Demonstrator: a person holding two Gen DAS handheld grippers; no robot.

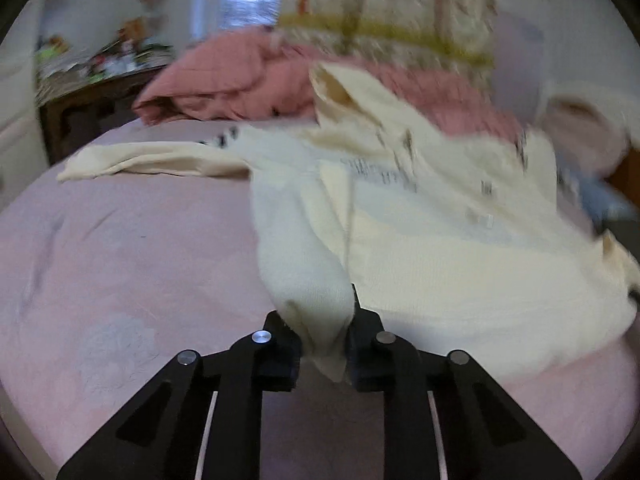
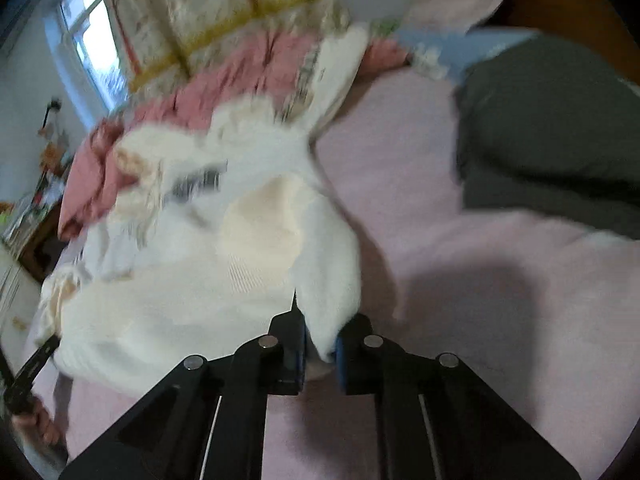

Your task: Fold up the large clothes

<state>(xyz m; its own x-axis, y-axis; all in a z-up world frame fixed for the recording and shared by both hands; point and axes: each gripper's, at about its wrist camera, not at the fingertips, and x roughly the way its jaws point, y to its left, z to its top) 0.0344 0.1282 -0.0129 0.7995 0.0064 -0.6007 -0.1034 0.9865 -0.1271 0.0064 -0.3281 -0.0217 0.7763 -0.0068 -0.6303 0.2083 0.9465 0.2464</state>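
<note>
Both tongs are clenched on the near hem of the cream sweater (image 1: 420, 240): the left tongs (image 1: 322, 344) pinch its near-left corner, the right tongs (image 2: 320, 344) its near-right corner. The sweater lies on the pink bed (image 1: 120, 280), its long axis running away toward the far pink quilt (image 1: 224, 76), one sleeve stretched left. The knit looks soft, thick and limp, faintly ribbed, with blurred dark lettering.
</note>
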